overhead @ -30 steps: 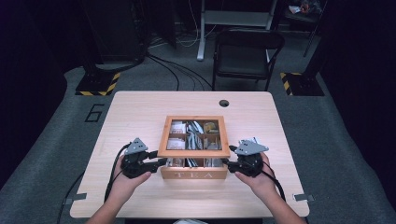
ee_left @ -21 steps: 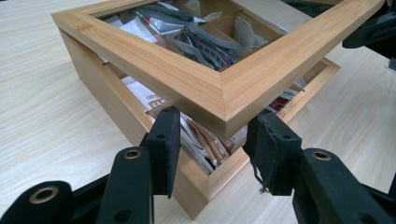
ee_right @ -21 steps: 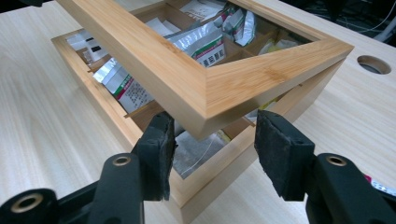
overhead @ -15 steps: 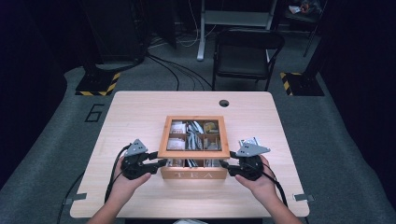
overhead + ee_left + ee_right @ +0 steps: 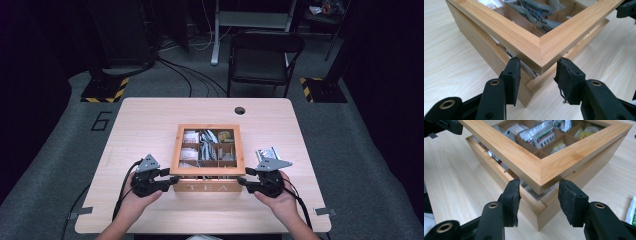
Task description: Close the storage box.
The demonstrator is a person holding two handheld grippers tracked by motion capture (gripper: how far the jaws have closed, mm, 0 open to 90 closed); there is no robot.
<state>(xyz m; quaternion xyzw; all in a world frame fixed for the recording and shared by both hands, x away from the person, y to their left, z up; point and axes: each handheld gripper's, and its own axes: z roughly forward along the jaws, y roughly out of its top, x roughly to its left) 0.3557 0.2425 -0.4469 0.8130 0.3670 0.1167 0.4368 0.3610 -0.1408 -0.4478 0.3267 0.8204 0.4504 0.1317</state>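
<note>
A bamboo tea box [image 5: 207, 187] marked TEA sits at the table's front centre, with several compartments of tea sachets [image 5: 207, 142]. Its windowed lid [image 5: 207, 170] is raised a little at the front, and a gap shows above the box [image 5: 499, 53]. My left gripper [image 5: 172, 179] is shut on the lid's front left corner [image 5: 540, 53], a pad [image 5: 512, 75] on each side. My right gripper [image 5: 241, 181] holds the front right corner [image 5: 540, 173] between its pads [image 5: 570, 200]. Its jaws have just been closing onto that corner.
A loose sachet [image 5: 266, 153] lies on the table to the right of the box, just behind my right gripper, and shows at the edge [image 5: 631, 212] of the right gripper view. A cable hole [image 5: 239, 110] is at the back of the table. A chair [image 5: 265, 55] stands beyond it.
The right gripper has shifted slightly at the lid's corner and its jaws have drawn in. The left gripper and the box have stayed where they were.
</note>
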